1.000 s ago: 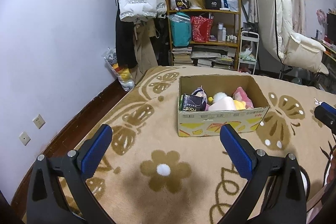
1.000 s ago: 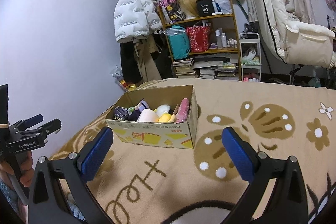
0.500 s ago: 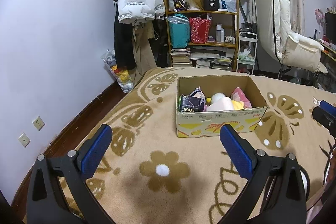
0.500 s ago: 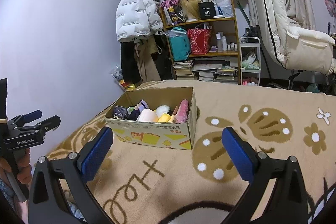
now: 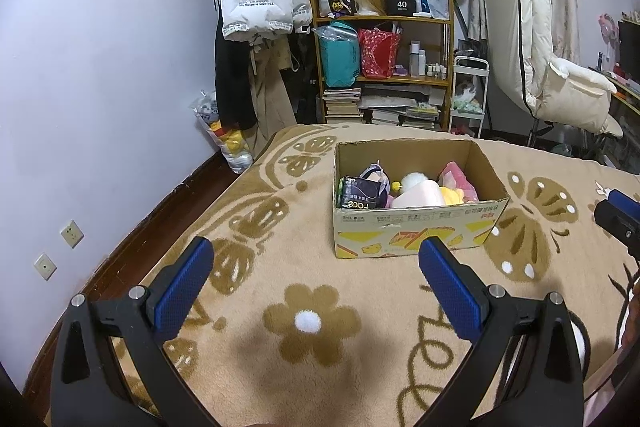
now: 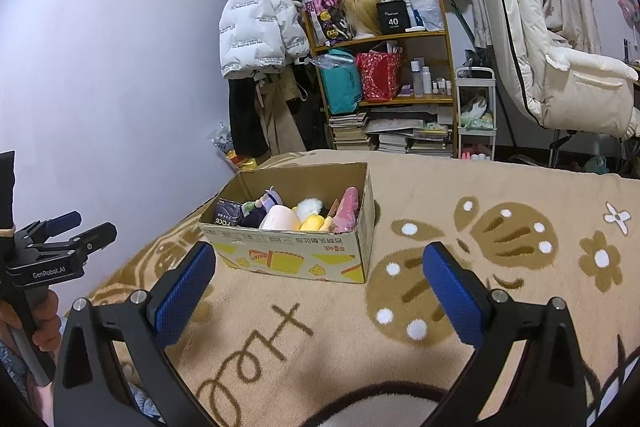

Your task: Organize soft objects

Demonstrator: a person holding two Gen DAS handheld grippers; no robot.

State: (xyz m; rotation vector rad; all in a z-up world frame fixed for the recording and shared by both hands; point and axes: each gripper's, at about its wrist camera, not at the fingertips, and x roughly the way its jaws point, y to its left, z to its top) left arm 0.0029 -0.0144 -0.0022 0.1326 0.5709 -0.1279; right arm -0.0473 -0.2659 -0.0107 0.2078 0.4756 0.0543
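An open cardboard box (image 5: pixel 412 233) (image 6: pixel 296 257) stands on a tan patterned blanket (image 5: pixel 280 227) on the bed. It holds several soft things: a dark tissue pack (image 5: pixel 360 193), a pale pink plush (image 5: pixel 418 195), a yellow plush (image 5: pixel 452 195), a pink plush (image 6: pixel 346 209) and a white fluffy ball (image 6: pixel 310 205). My left gripper (image 5: pixel 316 267) is open and empty, hovering short of the box. My right gripper (image 6: pixel 318 269) is open and empty, near the box's front wall. The left gripper also shows at the left edge of the right wrist view (image 6: pixel 60 245).
A purple wall (image 5: pixel 100 87) and wooden floor strip (image 5: pixel 168 203) run along the left of the bed. Behind the bed stand a coat rack with a white puffer jacket (image 5: pixel 260 3), a cluttered shelf (image 5: pixel 384 67), and a white reclining chair (image 5: pixel 552 67).
Both views have tilted slightly, so the box sits a little lower and nearer in frame. Both grippers stay open and empty.
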